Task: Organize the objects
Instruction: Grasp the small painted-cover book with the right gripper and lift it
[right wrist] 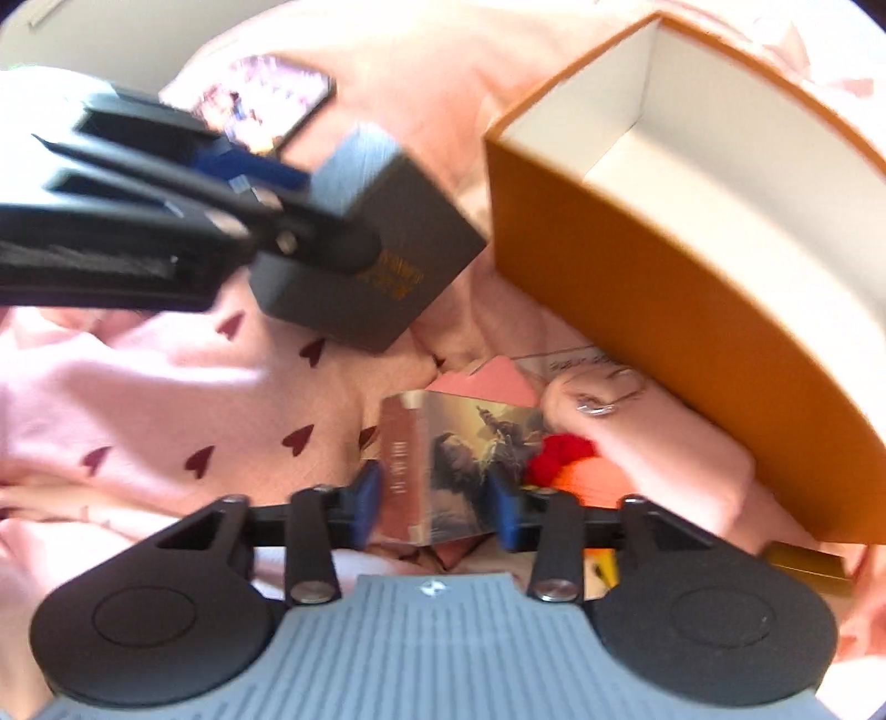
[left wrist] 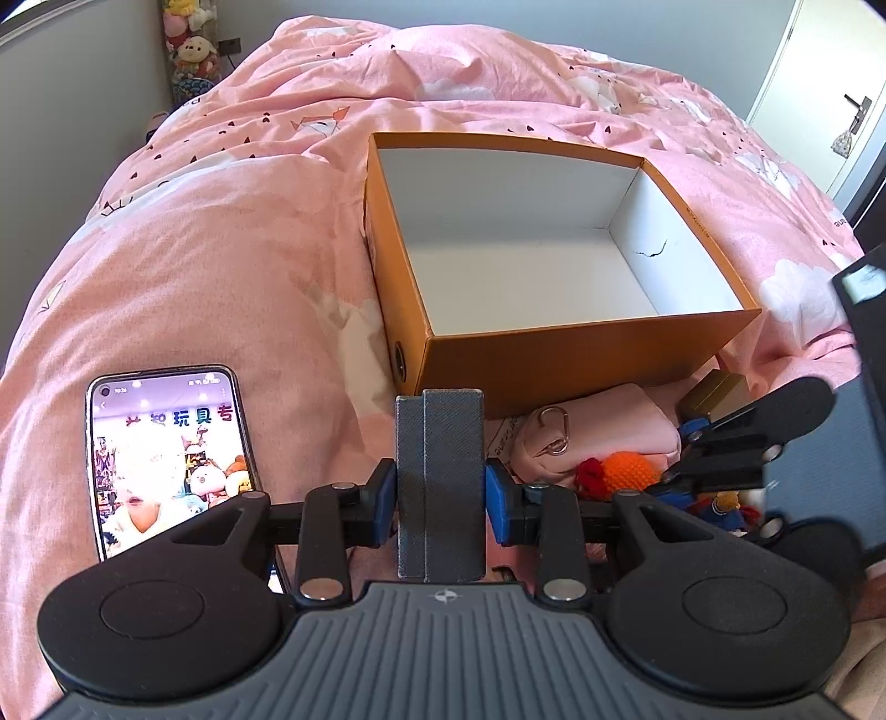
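The left tool [left wrist: 440,493] grips a grey box [left wrist: 440,487] with unreadable gold lettering; the right tool [right wrist: 434,498] clamps a picture-printed box [right wrist: 443,471].

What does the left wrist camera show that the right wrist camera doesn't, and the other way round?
Only the left wrist view: a door, stuffed toys in the corner, the whole inside of the orange box.
Only the right wrist view: a picture-printed small box between the right gripper pads, apparently gripped.
Both: the left gripper shut on the grey box, the phone, the pink pouch, the pink bedding.
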`<state>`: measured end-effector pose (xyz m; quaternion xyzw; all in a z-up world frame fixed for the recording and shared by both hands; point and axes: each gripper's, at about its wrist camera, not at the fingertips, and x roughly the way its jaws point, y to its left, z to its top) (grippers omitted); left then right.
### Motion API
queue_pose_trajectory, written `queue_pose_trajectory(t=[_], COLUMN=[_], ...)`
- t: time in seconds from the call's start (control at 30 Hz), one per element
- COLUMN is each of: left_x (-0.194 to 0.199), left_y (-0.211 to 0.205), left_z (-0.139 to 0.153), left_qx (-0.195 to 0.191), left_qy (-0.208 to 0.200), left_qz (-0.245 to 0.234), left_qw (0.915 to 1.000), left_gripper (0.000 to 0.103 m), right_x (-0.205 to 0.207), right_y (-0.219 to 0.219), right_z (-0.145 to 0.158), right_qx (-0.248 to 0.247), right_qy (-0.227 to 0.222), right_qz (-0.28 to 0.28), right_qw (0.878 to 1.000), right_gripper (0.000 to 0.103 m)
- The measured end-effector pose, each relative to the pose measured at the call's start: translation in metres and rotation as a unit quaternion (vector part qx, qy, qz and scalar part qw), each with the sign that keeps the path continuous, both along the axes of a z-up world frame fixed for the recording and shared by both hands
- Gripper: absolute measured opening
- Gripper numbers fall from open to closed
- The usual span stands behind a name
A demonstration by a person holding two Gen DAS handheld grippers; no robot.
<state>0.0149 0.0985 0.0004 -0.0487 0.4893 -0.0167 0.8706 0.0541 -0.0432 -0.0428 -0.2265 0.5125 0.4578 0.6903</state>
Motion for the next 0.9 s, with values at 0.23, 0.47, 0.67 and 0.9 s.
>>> queue_pose_trajectory(t=[0.23,0.47,0.67,0.9], left_x=[-0.001,0.000,0.004,-0.005], left_y=[-0.008,-0.027,-0.043,-0.047], left_z=[0.005,0.007,-0.007,0.010], left_qx=[0.005,0.005,-0.002,-0.001], left_qy=[-0.009,-0.014,-0.010,-0.040], left_qz=[-0.006,-0.026,-0.039,-0.041], left_qw=[0.9999,0.9996,0.9992,0.9984], left_gripper=[0.037,0.037,0.037,0.037], right_x=[0.011,-0.019,-0.013,-0.003], right_y=[-0.009,-0.007,-0.012,-0.028], right_z=[0.002,0.015,0.009,0.020], right_qx=[0.023,-0.005,-0.012,0.038], right_qy=[0.010,-0.114,-0.118,-0.085], right_qz=[-0.027,0.009,-0.002,-0.034], right_qw=[0.999,0.993,0.993,0.995], right_gripper=[0.034,0.024,0.024,0.023])
